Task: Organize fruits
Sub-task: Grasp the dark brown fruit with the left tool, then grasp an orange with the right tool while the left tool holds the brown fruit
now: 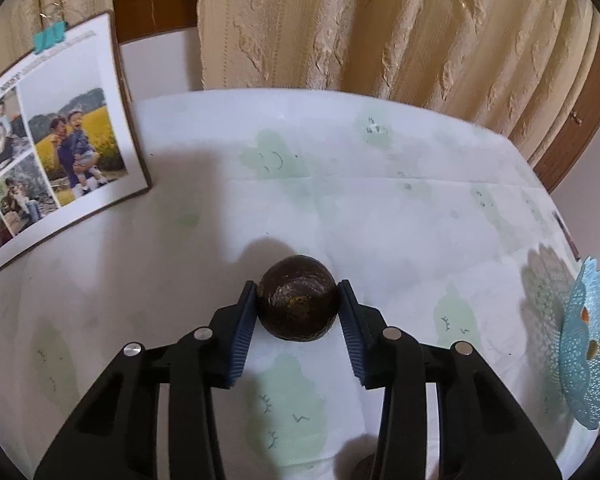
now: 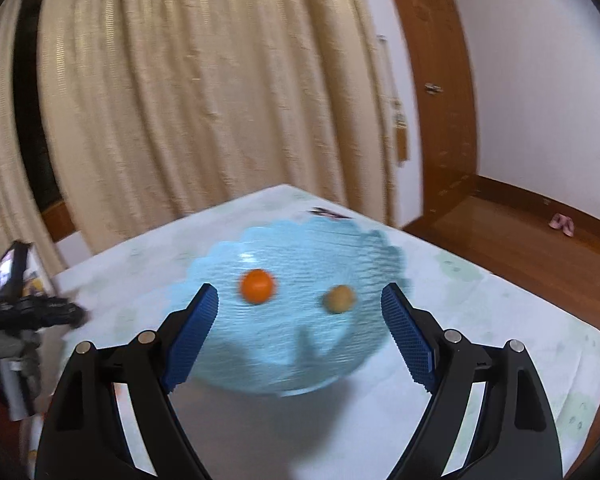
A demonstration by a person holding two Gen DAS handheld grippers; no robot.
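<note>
Worktop [image 1: 340,208] with white cloth, pale green prints. On it: dark round fruit [image 1: 298,300] at centre; photo sheet [image 1: 56,136] propped at 10 o'clock; blue lattice basket [image 1: 590,344] at 3 o'clock.

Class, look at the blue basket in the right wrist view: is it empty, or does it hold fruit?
It holds fruit. Inside the blue basket lie two pieces, apart from each other: an orange fruit and a smaller tan fruit.
</note>
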